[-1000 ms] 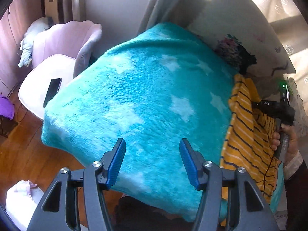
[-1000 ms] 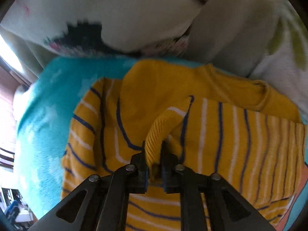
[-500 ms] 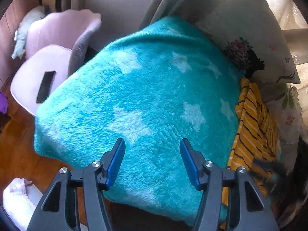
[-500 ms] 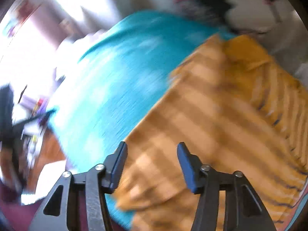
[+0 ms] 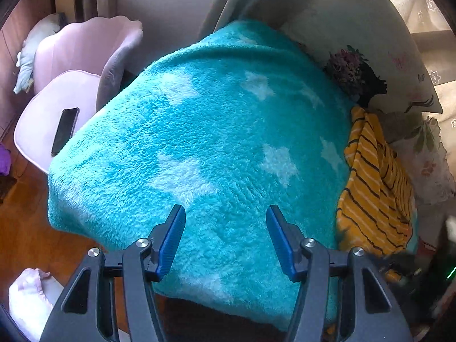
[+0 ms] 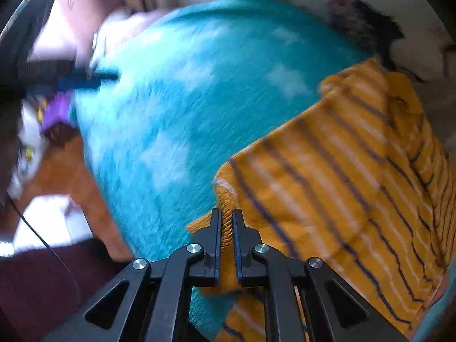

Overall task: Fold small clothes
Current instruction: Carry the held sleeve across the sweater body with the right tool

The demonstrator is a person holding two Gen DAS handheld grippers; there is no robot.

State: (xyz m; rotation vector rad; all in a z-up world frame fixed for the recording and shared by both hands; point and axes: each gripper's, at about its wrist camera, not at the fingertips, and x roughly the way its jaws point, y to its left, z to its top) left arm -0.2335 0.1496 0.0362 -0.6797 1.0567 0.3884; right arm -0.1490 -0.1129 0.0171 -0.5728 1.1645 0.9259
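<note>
Yellow striped garment (image 6: pixel 356 199) spread on teal star blanket (image 5: pixel 216 148), along the blanket's right side as the left wrist view has it, close by the pillows (image 5: pixel 370 57).

Right gripper (image 6: pixel 227 222) clenched on garment's near-left corner; ribbed yellow edge pinched between the two pads, rest of the cloth fanning away up and to the right of the fingers. Long axis roughly from that pinched corner toward the pillows.

Left gripper (image 5: pixel 225 239) released, jaws about half apart, nothing between them; only bare blanket beneath. Garment well off to its right (image 5: pixel 373 196), not touching.

Right hand clearly the nearer, already on the cloth. Judgement: next fold likely hinges on carrying the held corner across the garment's width; far edge unsecured, some risk of the whole piece dragging.

Right wrist view blurred; hem detail uncertain.
</note>
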